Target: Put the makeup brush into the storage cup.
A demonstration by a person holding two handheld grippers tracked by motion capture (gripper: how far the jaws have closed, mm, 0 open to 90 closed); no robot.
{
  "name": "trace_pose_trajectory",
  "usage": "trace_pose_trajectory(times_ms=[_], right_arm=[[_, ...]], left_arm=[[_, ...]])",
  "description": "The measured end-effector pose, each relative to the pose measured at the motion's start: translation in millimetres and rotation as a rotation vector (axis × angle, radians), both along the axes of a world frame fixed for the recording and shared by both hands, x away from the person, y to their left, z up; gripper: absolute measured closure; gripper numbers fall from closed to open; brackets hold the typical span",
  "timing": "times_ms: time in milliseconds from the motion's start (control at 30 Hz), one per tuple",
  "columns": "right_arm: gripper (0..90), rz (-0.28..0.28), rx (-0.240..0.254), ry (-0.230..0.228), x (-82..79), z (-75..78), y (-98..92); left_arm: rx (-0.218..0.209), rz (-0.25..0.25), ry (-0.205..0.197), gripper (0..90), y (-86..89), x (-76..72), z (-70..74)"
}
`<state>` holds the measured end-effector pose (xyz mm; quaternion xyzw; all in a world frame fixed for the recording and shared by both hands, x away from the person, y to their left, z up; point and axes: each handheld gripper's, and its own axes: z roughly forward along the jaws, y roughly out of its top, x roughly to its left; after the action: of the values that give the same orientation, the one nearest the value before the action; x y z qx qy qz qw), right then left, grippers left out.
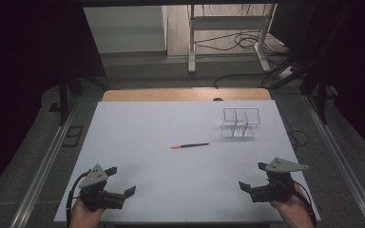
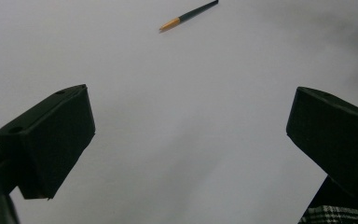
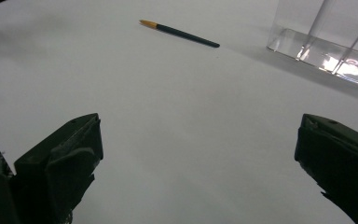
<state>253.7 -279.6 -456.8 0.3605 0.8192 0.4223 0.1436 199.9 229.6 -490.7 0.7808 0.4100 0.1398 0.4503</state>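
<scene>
Two hand-held grippers resting at bottom of high view: left gripper (image 1: 123, 183) at lower left, right gripper (image 1: 250, 176) at lower right, both with jaws spread wide, grasping nothing. Slim dark pencil (image 1: 190, 145) with orange tip lying flat at centre of white table (image 1: 138, 128), well apart from both. Clear divided organizer (image 1: 240, 123) standing at upper right, near pencil's dark end.

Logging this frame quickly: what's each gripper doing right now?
Left gripper: open, holding nothing.
Right gripper: open, holding nothing.
</scene>
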Motion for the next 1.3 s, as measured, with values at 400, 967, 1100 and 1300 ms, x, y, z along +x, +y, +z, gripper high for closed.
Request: trace_pose_trajectory(times_ms=[400,967,1100,1300], right_arm=[[2.0,0.000,-0.010,0.018,13.1,8.1,4.6],[2.3,0.034,-0.042,0.010,31.0,13.8,17.9],[2.3,0.040,-0.052,0.003,36.1,13.6,20.3],[2.4,0.042,-0.048,-0.001,44.5,14.9,23.9]], left_arm=[[0.000,0.000,0.003,1.5,0.5,-0.2,-0.1],[-0.003,0.001,0.006,1.5,1.3,-0.6,0.1],[-0.003,0.001,0.006,1.6,1.4,-0.7,0.1],[-0.004,0.001,0.006,1.6,1.5,-0.8,0.2]])
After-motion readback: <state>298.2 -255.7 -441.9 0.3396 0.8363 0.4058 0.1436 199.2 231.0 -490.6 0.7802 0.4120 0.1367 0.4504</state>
